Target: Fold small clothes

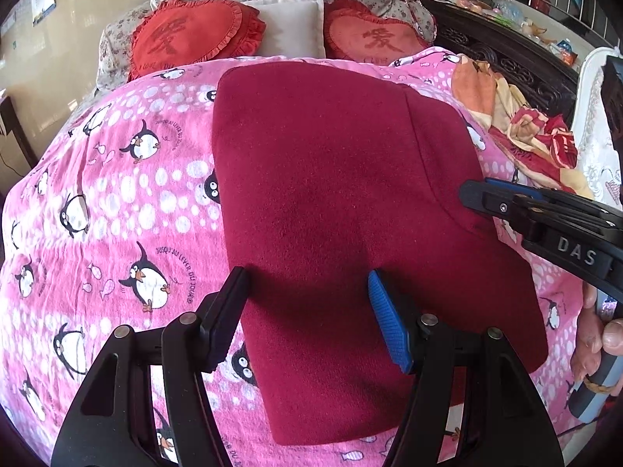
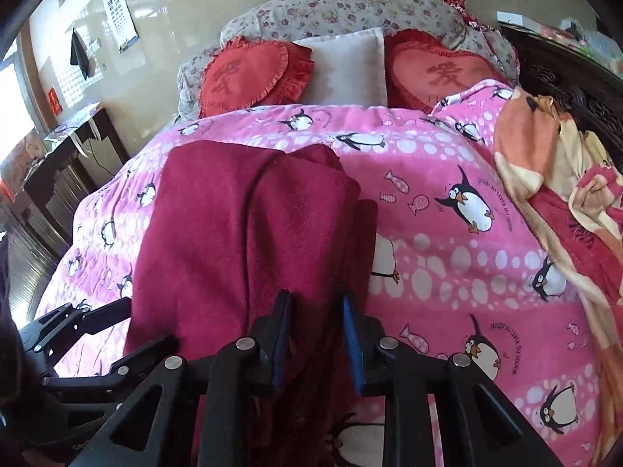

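**A:** Where's the cloth [image 1: 342, 194] sitting?

**B:** The dark red cloth lies on the pink penguin blanket [image 1: 117, 202], about the middle of the bed and running from the near edge toward the pillows [image 1: 290, 25] at the head. It looks doubled over already: there's a fold line down its right part and a layered edge on that side.

**A:** And the left tongs [image 1: 307, 311]?

**B:** Spread wide, gripping nothing. They sit low over the cloth's near end, the blue-padded finger [image 1: 389, 327] above the fabric and the black one near its left edge. Whether they touch the cloth I can't tell.

**A:** The right tongs [image 2: 317, 334]?

**B:** Narrow, with red fabric bunched between the pads in their own camera, so I read them as pinching the cloth's right edge. From the left camera they come in level from the right side, meeting that edge.

**A:** So which step is this?

**B:** My guess is mid-fold: the right side is gripped for carrying over, the left is free to hold or smooth.

**A:** What does the next move need?

**B:** Probably a firm grip on all the layers, lifting just enough to clear the blanket, then laying the edge across squarely. The left tongs should pin the near end so the fleecy cloth doesn't drag on the soft bedding.
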